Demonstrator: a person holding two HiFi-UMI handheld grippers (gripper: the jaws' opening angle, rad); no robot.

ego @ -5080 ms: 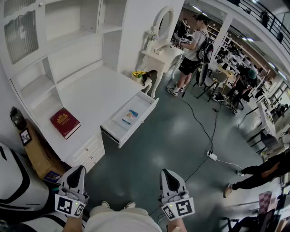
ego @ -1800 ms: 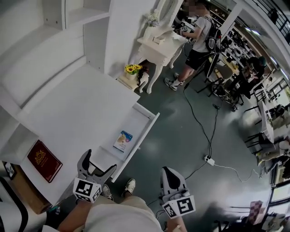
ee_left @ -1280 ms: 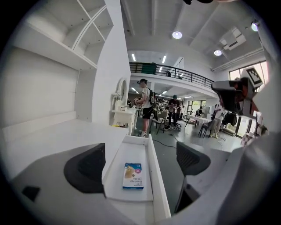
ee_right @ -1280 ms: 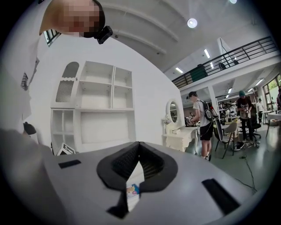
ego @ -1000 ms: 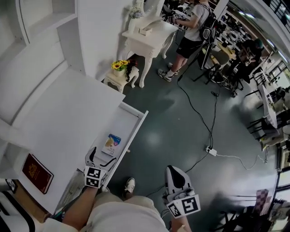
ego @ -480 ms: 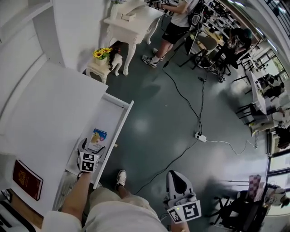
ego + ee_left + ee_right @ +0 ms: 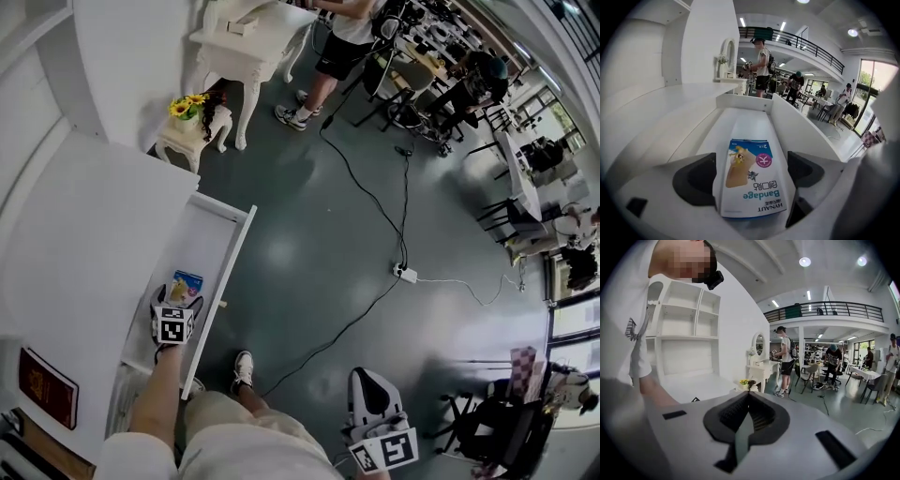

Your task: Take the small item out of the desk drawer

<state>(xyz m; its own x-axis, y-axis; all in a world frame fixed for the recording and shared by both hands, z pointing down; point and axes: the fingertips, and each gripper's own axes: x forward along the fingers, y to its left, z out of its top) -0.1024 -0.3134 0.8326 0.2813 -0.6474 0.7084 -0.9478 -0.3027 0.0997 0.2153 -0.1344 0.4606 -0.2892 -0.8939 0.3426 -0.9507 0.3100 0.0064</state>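
The small item is a blue and white bandage box (image 7: pixel 186 282) lying flat on the floor of the open white desk drawer (image 7: pixel 229 251). My left gripper (image 7: pixel 176 300) reaches down into the drawer, open, with a finger on each side of the box. In the left gripper view the box (image 7: pixel 750 161) fills the gap between the dark pads (image 7: pixel 696 180) of the left gripper (image 7: pixel 751 180); whether the pads touch it is unclear. My right gripper (image 7: pixel 371 397) hangs low by my right side over the floor. Seen in its own view, the right gripper (image 7: pixel 747 417) is shut and holds nothing.
A red book (image 7: pixel 41 385) lies on the white desk top (image 7: pixel 84 225). A small stool with sunflowers (image 7: pixel 186 106) and a white vanity table (image 7: pixel 246 26) stand beyond the drawer. A cable and power strip (image 7: pixel 405 273) cross the grey floor. A person (image 7: pixel 339 37) stands farther off.
My left gripper has moved forward and down into the drawer until its fingers straddle the bandage box. The head view has swung over the drawer. The right gripper stays low and shut.
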